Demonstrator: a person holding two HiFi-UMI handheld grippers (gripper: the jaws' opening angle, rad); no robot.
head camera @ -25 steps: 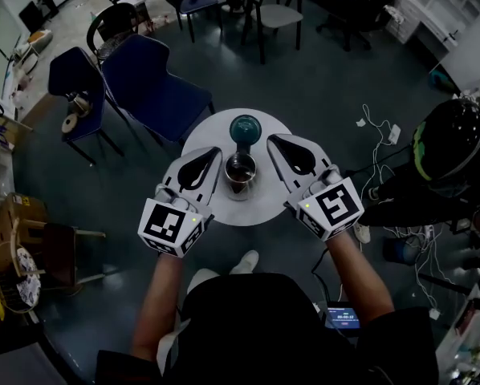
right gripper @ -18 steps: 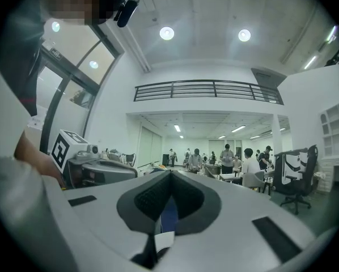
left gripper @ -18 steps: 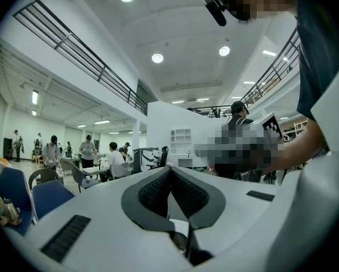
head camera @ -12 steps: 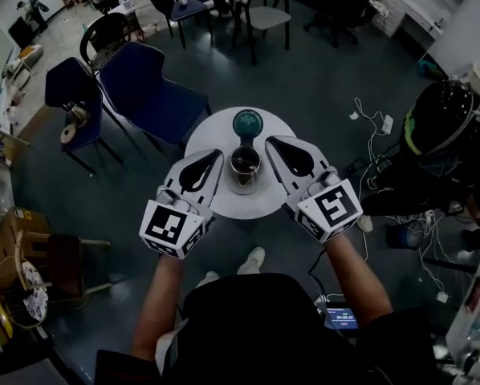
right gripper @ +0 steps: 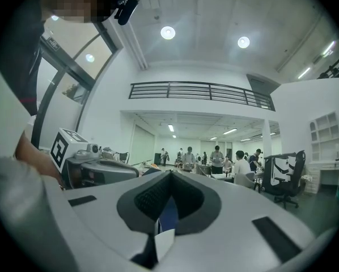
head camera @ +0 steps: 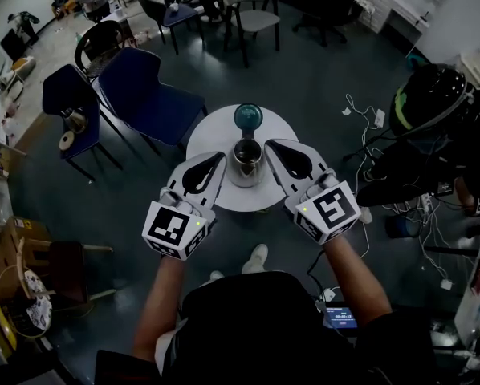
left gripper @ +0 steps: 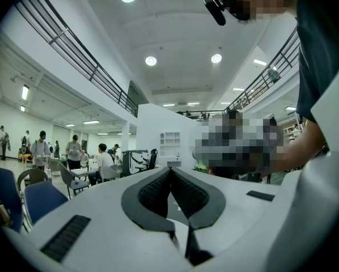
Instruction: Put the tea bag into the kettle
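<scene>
In the head view, we are flanking the open steel kettle [head camera: 246, 160] on the round white surface [head camera: 204, 135], with the left tongs [head camera: 218, 160] and right tongs [head camera: 272, 145] just beside it. Swinging inward is risking tipping it. No tea bag is showing, and the kettle's inside is too dark to read.

In the left gripper view, the left tongs [left gripper: 170, 171] are sitting clenched and empty.

In the right gripper view, the right tongs [right gripper: 169, 173] are clenching too. A blue-and-white sliver [right gripper: 165, 220] is showing in their gap, and we cannot tell what it is.

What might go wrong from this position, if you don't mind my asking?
1. The open steel kettle stands close between the shut left tool and the shut right tool; a sideways move might tip it on the small round white table.
2. The teal round object sits just behind the kettle, near the table's far rim, and might get pushed off.
</scene>
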